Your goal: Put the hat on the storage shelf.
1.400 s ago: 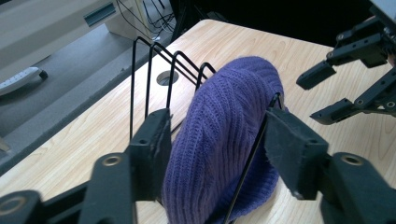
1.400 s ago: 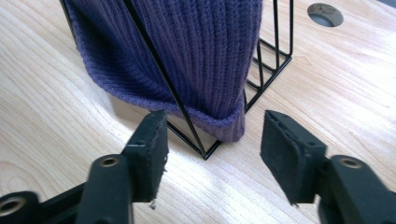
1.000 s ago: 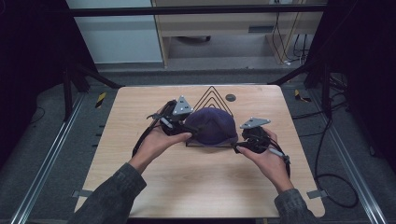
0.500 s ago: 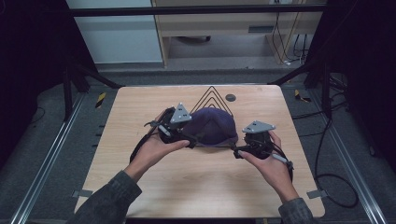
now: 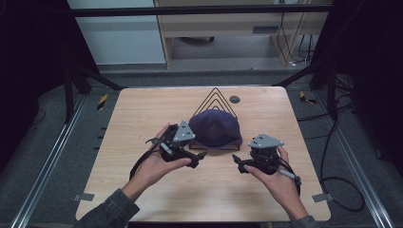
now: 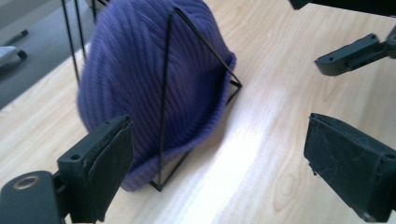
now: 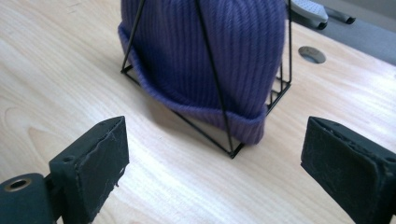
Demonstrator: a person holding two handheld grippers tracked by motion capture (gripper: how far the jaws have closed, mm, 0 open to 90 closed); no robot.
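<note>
A purple knit beanie [image 5: 216, 127] sits over a black wire triangular stand [image 5: 216, 94] at the middle of the wooden table [image 5: 142, 118]. My left gripper [image 5: 196, 159] is just in front of the beanie's left side and clear of it. Its jaws are open after just widening, with nothing between them. My right gripper [image 5: 238, 163] is near the beanie's front right, also open after just widening, and empty. The left gripper view shows the beanie [image 6: 140, 74] and stand [image 6: 166, 93] beyond the gripper [image 6: 219, 177]. The right gripper view shows the beanie [image 7: 210, 51] ahead of the gripper [image 7: 215, 172].
A dark round grommet [image 5: 234, 99] lies in the tabletop behind the stand. Metal rails run along both sides of the table, and cables [image 5: 332, 156] lie on the floor at the right. Bare wood stretches in front of my hands.
Both grippers have drawn back from the beanie's sides toward the near edge, and their jaws stand wider. The beanie stays on the stand.
</note>
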